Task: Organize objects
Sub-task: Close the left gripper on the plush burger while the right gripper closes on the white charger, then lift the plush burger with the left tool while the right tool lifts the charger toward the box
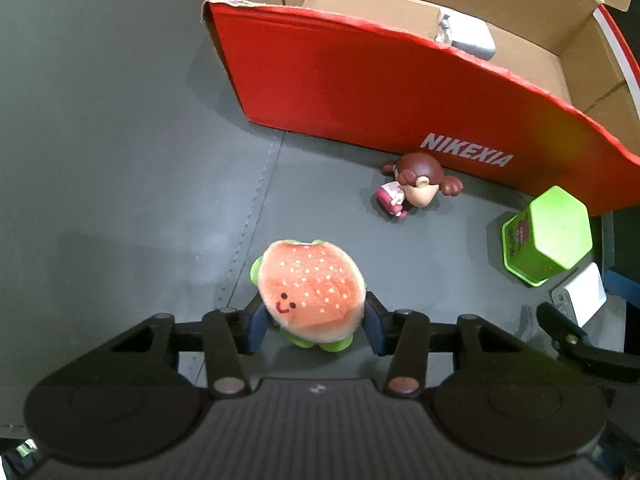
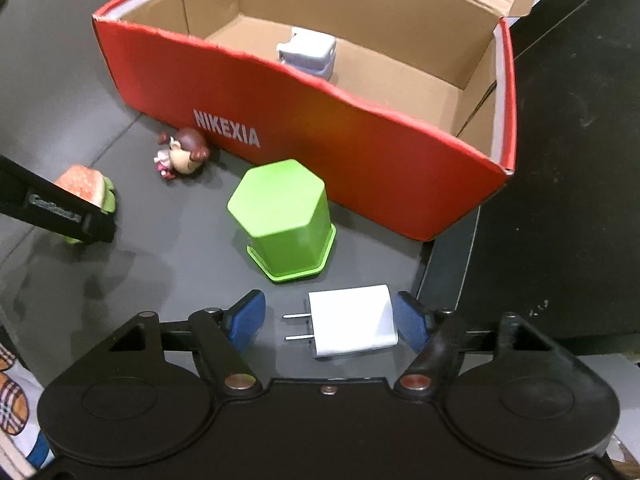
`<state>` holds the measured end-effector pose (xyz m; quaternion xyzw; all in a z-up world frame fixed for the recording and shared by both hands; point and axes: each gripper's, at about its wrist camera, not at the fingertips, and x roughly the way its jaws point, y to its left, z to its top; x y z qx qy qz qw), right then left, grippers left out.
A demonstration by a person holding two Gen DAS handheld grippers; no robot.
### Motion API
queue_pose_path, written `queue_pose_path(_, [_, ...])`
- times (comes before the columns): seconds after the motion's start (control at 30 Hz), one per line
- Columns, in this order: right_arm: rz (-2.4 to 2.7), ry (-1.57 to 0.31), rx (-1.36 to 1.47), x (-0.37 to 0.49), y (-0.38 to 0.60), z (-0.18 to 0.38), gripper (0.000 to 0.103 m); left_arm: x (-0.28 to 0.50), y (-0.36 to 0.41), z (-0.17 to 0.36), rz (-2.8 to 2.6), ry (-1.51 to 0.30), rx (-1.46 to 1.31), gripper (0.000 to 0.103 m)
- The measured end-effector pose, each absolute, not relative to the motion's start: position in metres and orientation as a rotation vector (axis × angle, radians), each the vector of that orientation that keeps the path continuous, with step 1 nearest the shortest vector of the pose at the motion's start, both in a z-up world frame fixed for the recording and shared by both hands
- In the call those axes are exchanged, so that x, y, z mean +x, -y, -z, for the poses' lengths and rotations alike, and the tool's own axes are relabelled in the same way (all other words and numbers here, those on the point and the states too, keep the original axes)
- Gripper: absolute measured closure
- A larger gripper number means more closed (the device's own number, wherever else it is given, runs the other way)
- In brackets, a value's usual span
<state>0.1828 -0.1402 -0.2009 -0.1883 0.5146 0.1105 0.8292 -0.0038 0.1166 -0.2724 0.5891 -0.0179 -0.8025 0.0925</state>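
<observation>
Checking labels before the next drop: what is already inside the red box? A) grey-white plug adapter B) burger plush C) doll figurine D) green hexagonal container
A: a grey-white plug adapter sits on the floor of the red box, while the burger plush, the green container and the doll figurine are all outside it on the table.

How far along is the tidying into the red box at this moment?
Done: one pale grey adapter lies in the red box. In hand: the left gripper pinches the burger plush; the right gripper straddles the white charger, with a gap at its prong side. Left: the doll figure and green hexagonal container sit on the mat.
</observation>
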Motion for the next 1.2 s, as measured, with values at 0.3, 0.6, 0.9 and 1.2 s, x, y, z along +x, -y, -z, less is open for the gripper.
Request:
queue_pose_path(0.3, [-0.230, -1.174, -0.274, 0.184, 0.153, 0.202, 0.043, 0.005, -0.124, 0.269, 2.402, 0.072, 1.746, 0.055])
queue_pose_path(0.6, [-0.272, -1.192, -0.138, 0.170, 0.165, 0.197, 0.049, 0.007, -0.120, 0.269, 2.417, 0.087, 1.727, 0.055])
queue_pose_path(0.9, [-0.272, -1.148, -0.155, 0.162, 0.165, 0.193, 0.033, 0.009, -0.118, 0.266, 2.430, 0.095, 1.724, 0.055])
queue_pose_path(1.2, [-0.169, -1.166, -0.066, 0.174, 0.165, 0.191, 0.025, 0.010, -0.120, 0.260, 2.460, 0.089, 1.718, 0.055])
